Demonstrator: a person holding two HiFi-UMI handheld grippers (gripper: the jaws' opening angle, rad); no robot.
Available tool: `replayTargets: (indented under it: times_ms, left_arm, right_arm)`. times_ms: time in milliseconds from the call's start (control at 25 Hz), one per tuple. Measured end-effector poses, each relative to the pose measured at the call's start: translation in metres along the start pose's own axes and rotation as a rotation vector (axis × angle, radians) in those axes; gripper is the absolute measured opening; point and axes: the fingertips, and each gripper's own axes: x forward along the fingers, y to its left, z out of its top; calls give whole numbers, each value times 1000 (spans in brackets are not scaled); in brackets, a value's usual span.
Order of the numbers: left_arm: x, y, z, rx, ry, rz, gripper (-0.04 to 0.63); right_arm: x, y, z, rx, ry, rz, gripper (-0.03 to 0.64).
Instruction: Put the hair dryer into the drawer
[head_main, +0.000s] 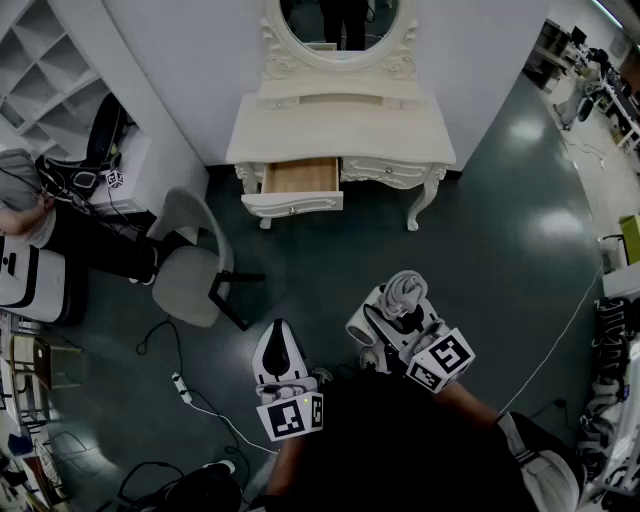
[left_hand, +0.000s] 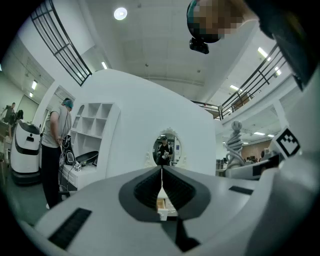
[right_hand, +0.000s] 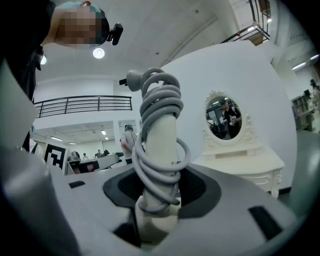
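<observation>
The white hair dryer (head_main: 404, 296), its grey cord wound round the handle (right_hand: 159, 145), stands up between the jaws of my right gripper (head_main: 393, 320), which is shut on it (right_hand: 159, 197). My left gripper (head_main: 278, 330) hangs beside it on the left, pads pressed together on nothing (left_hand: 161, 175). Ahead stands the cream dressing table (head_main: 400, 135) with its oval mirror (left_hand: 165, 148). Its left drawer (head_main: 297, 182) is pulled out and its wooden inside shows bare. Both grippers are well short of the table, above the dark floor.
A grey chair (head_main: 190, 270) stands left of the table. Cables and a power strip (head_main: 182, 386) lie on the floor near my left side. White shelves (head_main: 55, 60), a person (head_main: 25, 205) and a white machine (head_main: 28, 280) are at far left.
</observation>
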Motion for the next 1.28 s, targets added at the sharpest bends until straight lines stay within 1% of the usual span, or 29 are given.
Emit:
replayTargets:
  times_ms: [400,600,760,1160,1280]
  left_arm:
    - [0,-3,-1,3,0,0,23]
    - [-1,-9,-2,5,3,5,23]
    - [0,-15,-3,8,7,10,23]
    - [4,-59,-8,15,6,35,23]
    - [3,-71,-10,29,-1,48,23]
  right_arm:
    - [-1,-2,-1,-3,-2,1,192]
    - [-6,-6,1,28,-10,9,193]
    - [-12,-9,4,33,-15,21,193]
    - [-41,-37,5,46,-17,63,193]
    - [-49,-48,5,40,-22,77,193]
